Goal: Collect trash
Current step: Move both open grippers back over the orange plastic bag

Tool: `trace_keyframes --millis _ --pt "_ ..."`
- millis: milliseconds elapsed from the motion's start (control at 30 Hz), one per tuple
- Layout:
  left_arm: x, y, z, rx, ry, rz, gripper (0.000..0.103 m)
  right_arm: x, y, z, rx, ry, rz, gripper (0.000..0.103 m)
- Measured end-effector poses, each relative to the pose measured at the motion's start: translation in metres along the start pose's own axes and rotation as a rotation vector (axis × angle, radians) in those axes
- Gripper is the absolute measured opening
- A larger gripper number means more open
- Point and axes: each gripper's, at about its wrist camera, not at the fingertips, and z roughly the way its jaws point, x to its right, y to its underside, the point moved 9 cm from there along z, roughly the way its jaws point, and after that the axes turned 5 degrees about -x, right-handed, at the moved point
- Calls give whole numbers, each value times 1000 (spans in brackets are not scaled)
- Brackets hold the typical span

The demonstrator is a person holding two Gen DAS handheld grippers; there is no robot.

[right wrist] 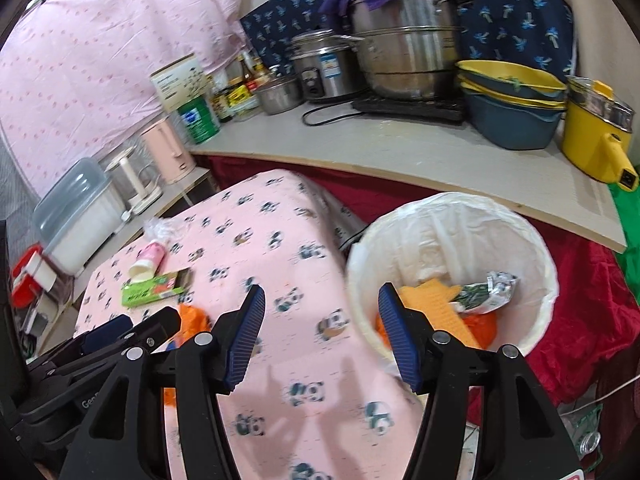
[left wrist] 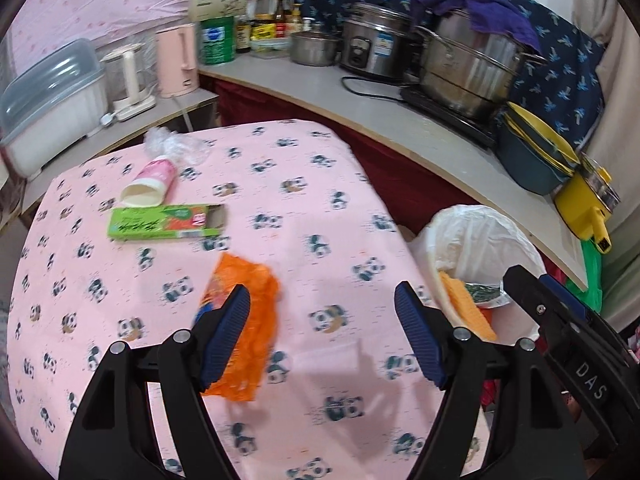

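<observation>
- Left tongs (left wrist: 322, 334) hang released over the pink panda-print surface (left wrist: 304, 184), jaws spread with nothing gripped between them
- An orange wrapper (left wrist: 256, 320) lies on the surface partly behind the left-hand finger (left wrist: 226, 336) of the left tongs; whether it touches the pad cannot be told
- Right tongs (right wrist: 322, 334) are also released and empty, hanging over the edge of the surface beside the bin (right wrist: 536, 248)
- The bin, lined with a white bag, stands just off the right edge of the surface; inside lie orange scraps (right wrist: 436, 304) and a crumpled foil packet (right wrist: 486, 290)
- Further back on the surface lie a green carton (left wrist: 164, 222) with one end open, a pink and white cup (left wrist: 150, 182) tipped on its side just behind it, and a clear plastic wrapper (left wrist: 174, 144) by the far edge
- Pots (left wrist: 468, 68) and bottles crowd the shelf (left wrist: 400, 124) behind
</observation>
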Motion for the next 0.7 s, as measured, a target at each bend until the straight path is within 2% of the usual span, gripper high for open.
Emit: trace_keyframes --millis 400,700 --pt "-114 27 -1 -26 -99 -172 71 -78 35 35 -120 -100 -71 58" --pt "-164 43 3 -45 -131 -240 71 -120 72 72 -223 -109 -135 58"
